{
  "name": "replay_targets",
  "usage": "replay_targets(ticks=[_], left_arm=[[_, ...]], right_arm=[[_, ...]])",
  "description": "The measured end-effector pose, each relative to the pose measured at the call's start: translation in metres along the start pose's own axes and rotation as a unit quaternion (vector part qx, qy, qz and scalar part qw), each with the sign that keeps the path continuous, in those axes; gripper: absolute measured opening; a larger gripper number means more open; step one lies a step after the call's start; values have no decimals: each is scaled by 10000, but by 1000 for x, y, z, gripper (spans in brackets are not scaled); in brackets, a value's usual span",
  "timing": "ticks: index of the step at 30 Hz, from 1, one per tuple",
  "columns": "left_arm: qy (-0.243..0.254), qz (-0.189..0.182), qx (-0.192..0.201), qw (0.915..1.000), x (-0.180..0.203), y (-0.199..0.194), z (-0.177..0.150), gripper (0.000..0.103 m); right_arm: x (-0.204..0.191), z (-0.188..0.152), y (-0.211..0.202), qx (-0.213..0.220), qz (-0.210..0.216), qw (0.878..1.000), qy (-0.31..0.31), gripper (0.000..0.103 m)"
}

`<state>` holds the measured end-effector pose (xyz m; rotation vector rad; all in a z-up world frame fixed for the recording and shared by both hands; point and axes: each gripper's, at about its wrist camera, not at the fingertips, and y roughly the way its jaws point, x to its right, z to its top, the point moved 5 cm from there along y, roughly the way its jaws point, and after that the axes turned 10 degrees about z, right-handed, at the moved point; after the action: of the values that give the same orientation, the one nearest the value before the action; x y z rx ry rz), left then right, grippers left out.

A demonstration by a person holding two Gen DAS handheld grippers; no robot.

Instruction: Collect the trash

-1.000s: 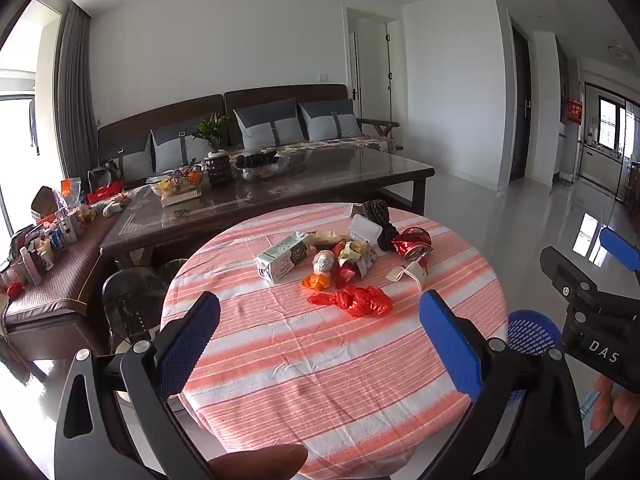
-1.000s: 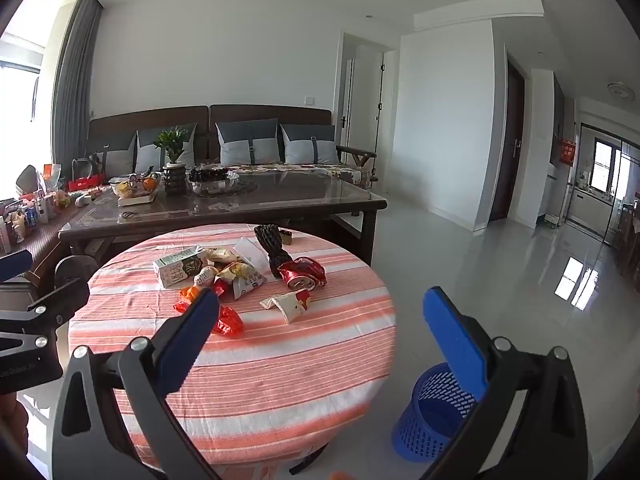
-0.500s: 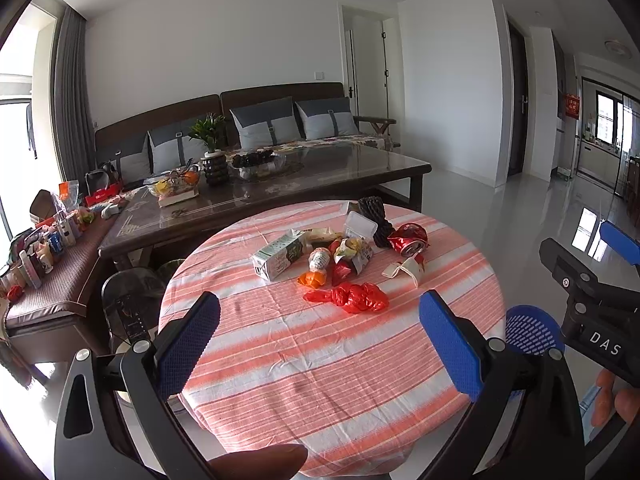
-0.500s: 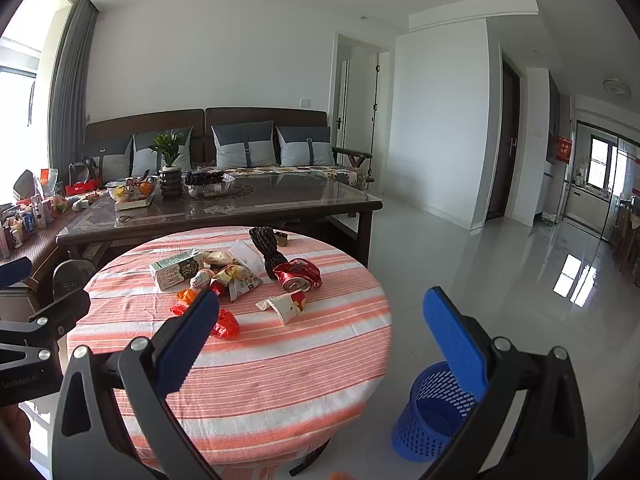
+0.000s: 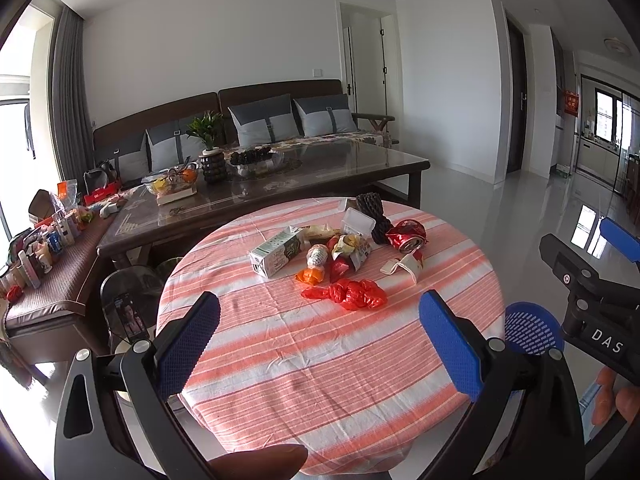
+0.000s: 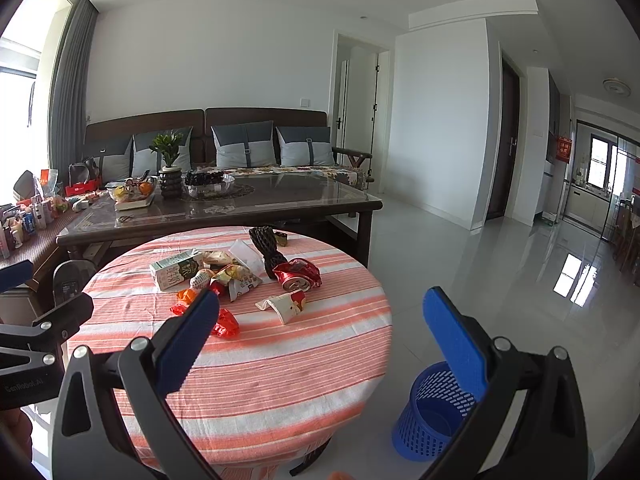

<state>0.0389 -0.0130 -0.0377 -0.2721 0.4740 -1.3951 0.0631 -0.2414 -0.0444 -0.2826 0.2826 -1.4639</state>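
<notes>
Both grippers are held level before the round table [image 5: 280,360], aimed across it, clear of all items. Left gripper [image 5: 320,344]: jaws wide apart, empty. Right gripper [image 6: 320,344]: jaws wide apart, empty; it sits to the right of the left unit, over the table edge and floor. Trash lies grouped at the table's far centre: carton [image 5: 276,256], red bag [image 5: 352,294], crushed can [image 5: 406,236], wrappers. Blue bin [image 6: 432,412] stands upright on the floor just right of the table.

Black-framed left gripper [image 5: 316,332] and right gripper [image 6: 320,328], silver screws at the joints. Blue textured pads [image 5: 448,344] on the fingers. White "DAS" lettering on one frame.
</notes>
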Motion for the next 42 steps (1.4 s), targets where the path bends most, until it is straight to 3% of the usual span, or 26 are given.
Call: replay_targets(ticks=[42], left_arm=[[36,4,-34,10000,3,1,1,99]], right_arm=[[7,-2,-1,-9,-27,10000,27,98]])
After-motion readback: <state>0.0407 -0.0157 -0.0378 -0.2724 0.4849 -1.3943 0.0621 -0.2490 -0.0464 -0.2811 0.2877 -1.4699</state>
